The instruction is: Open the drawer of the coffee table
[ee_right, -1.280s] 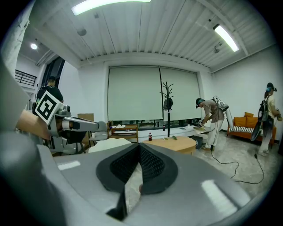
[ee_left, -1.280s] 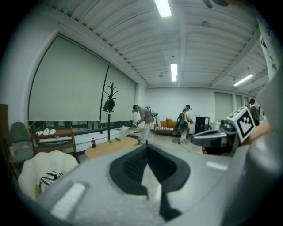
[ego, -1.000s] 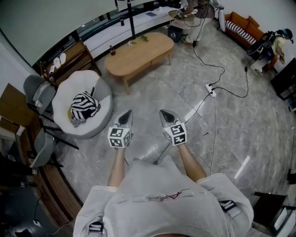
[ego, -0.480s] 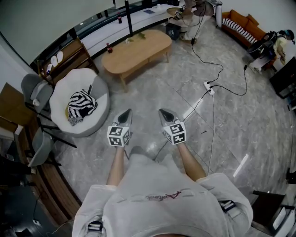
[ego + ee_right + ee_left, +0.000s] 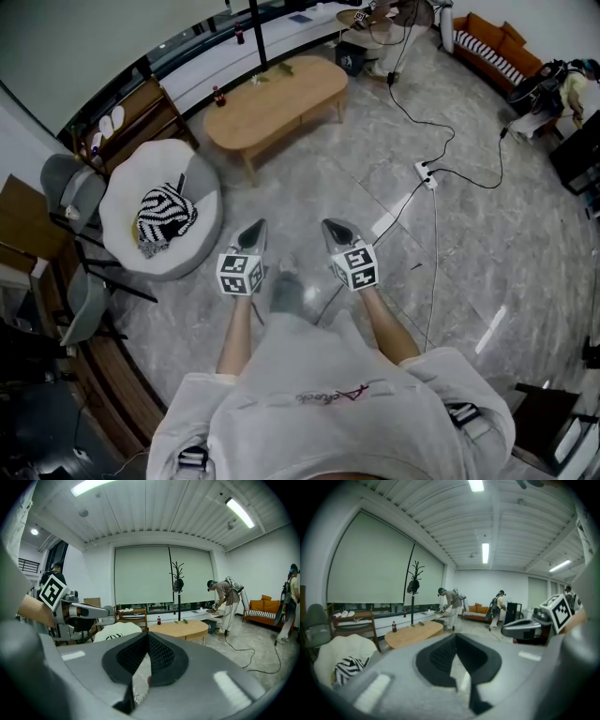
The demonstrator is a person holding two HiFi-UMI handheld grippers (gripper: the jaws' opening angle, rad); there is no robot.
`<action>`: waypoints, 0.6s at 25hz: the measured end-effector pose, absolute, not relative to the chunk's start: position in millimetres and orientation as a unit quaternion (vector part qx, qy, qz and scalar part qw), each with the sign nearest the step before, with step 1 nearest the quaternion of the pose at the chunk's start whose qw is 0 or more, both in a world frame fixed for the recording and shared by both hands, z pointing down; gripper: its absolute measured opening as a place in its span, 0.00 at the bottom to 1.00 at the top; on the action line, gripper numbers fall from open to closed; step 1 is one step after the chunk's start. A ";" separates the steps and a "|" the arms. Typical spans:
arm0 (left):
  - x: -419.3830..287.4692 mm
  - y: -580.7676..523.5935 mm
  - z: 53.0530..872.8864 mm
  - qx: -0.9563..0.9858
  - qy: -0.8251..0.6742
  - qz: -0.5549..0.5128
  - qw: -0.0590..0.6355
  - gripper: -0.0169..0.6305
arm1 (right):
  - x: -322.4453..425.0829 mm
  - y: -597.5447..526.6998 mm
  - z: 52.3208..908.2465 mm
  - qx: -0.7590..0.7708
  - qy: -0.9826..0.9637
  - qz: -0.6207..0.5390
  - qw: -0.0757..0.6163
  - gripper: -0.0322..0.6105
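The oval wooden coffee table (image 5: 277,98) stands well ahead of me across the floor; it also shows in the left gripper view (image 5: 415,633) and the right gripper view (image 5: 180,629). No drawer can be made out on it from here. My left gripper (image 5: 259,227) and right gripper (image 5: 330,226) are held side by side in front of my body. Both point toward the table and are far from it. Each is shut with nothing between its jaws (image 5: 456,638) (image 5: 147,635).
A round white chair (image 5: 202,187) with a striped cushion (image 5: 167,214) sits left of my path. A power strip (image 5: 427,176) and cables lie on the floor to the right. A bottle (image 5: 218,95) stands on the table's left end. People work at the back (image 5: 450,605).
My foot has swung forward on the floor under the grippers as I step. Both grippers have stayed side by side and shut.
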State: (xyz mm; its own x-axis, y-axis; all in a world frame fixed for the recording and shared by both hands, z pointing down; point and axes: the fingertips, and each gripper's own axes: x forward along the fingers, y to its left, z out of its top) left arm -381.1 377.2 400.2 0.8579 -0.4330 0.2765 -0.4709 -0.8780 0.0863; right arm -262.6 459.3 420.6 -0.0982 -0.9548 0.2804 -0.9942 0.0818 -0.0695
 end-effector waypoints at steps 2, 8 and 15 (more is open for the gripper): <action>-371.8 366.2 401.6 0.962 -0.231 0.124 0.077 0.03 | -255.0 449.2 424.2 0.667 -0.729 0.125 0.084 0.06; -335.0 313.8 403.0 0.967 -0.213 0.122 0.075 0.03 | -223.9 398.2 423.7 0.674 -0.723 0.123 0.089 0.06; -287.1 233.9 400.1 0.970 -0.196 0.121 0.073 0.03 | -176.1 319.3 417.0 0.688 -0.710 0.120 0.091 0.06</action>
State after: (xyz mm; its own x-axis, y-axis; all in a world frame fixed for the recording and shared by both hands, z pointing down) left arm -287.1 233.9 400.1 0.8937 -0.3636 0.2628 -0.3987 -0.9123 0.0937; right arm -176.1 319.3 417.0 -0.0379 -0.9550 0.2943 -0.9986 0.0256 -0.0455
